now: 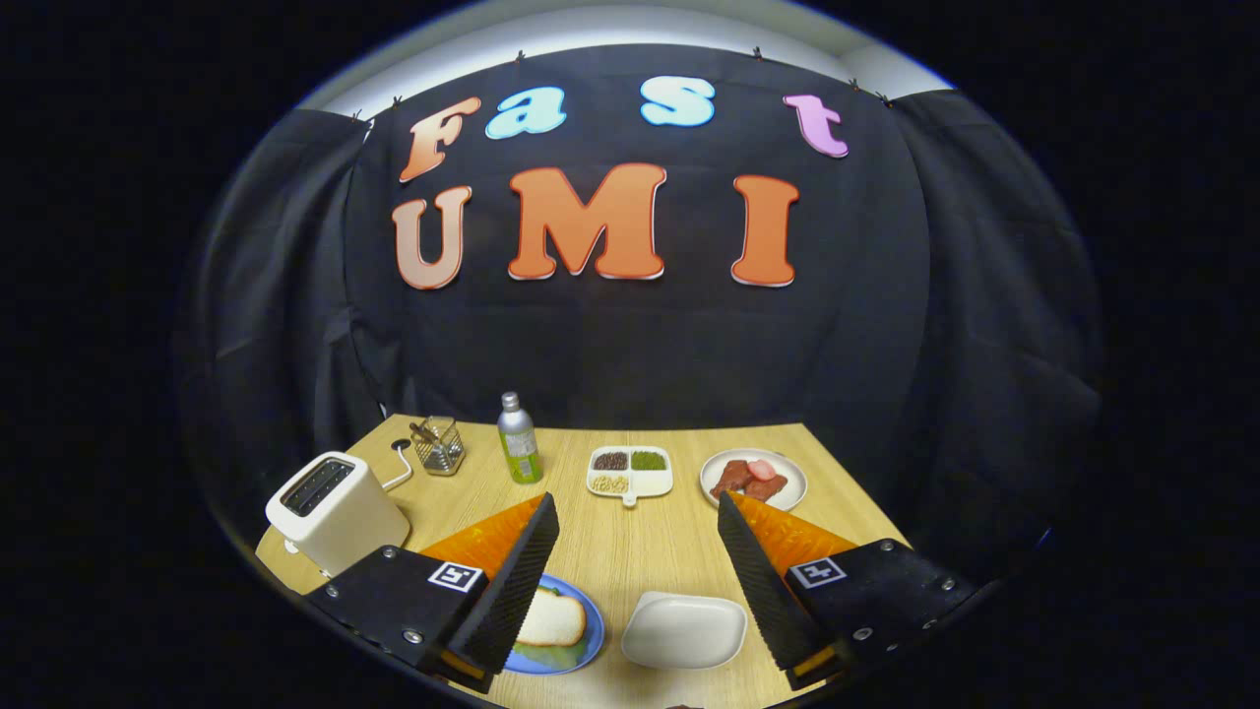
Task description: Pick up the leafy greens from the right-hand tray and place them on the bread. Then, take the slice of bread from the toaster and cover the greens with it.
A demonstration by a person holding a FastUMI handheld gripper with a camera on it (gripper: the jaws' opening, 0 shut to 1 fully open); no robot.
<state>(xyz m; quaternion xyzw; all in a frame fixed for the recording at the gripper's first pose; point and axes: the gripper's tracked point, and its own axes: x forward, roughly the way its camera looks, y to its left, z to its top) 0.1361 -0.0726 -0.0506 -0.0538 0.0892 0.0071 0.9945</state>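
My gripper (638, 502) is open, its fingers spread wide above the near part of the wooden table (640, 551) with nothing between them. A slice of bread (553, 620) lies on a blue plate (589, 645) just inside the left finger, which hides part of the plate. A strip of leafy greens (543, 658) shows under the slice's near edge. The white tray (684, 630) sits between the fingers, close to the right one, its surface bare. The white toaster (335, 512) stands beyond the left finger, its slots dark.
At the back of the table stand a wire basket (438, 445), a silver bottle with a green label (519, 443), a white divided dish of grains (630, 471) and a plate of meat slices (753, 478). Black cloth walls close in the table.
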